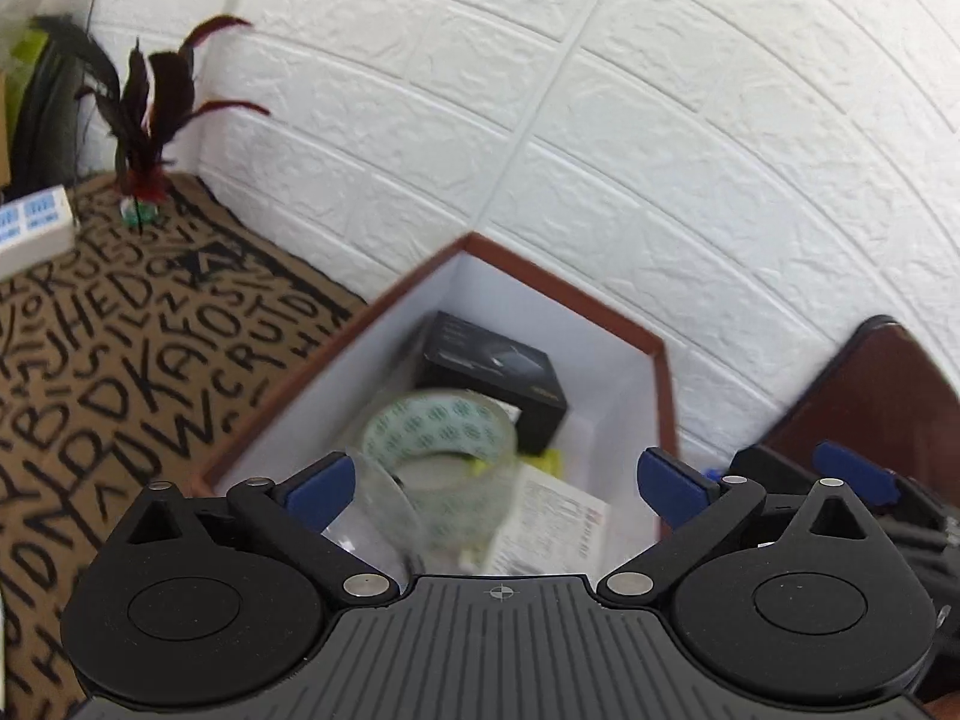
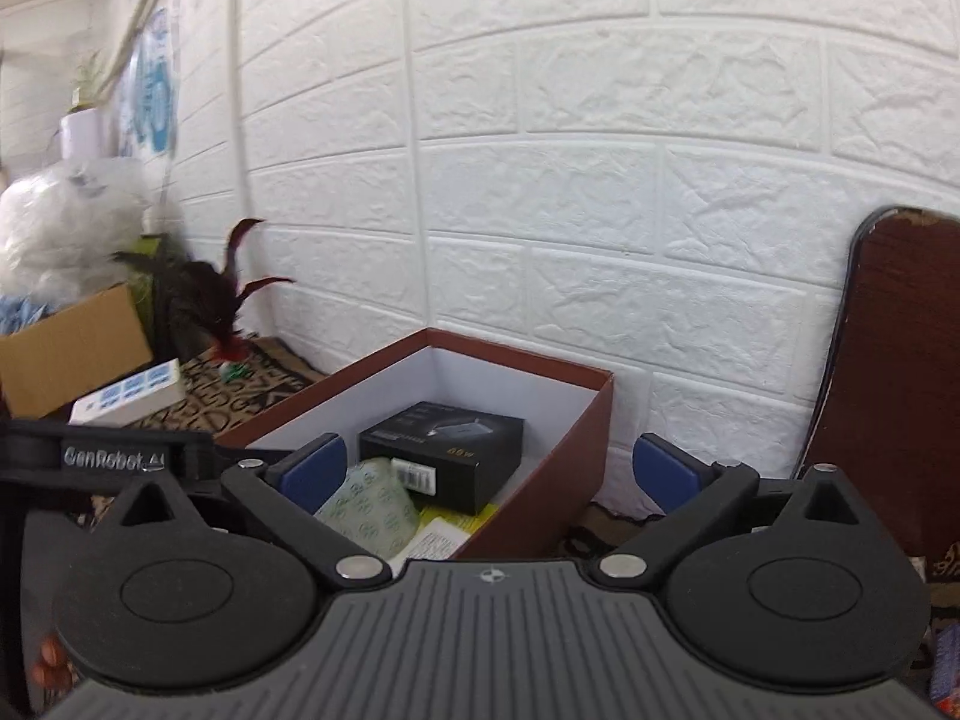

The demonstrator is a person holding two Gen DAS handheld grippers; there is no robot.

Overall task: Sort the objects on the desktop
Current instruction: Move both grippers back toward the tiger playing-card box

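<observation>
A brown box with a white inside stands against the wall. In it lie a roll of clear tape with green print, a black carton and white and yellow papers. My left gripper is open just above the box, the tape roll between and below its blue fingers, not held. In the right wrist view the same box holds the tape roll and black carton. My right gripper is open and empty over the box's near side.
A brown mat with black letters covers the table to the left. On it stand a dark red feather shuttlecock and a white box with blue labels. A cardboard box sits far left. A dark wooden board leans on the wall at right.
</observation>
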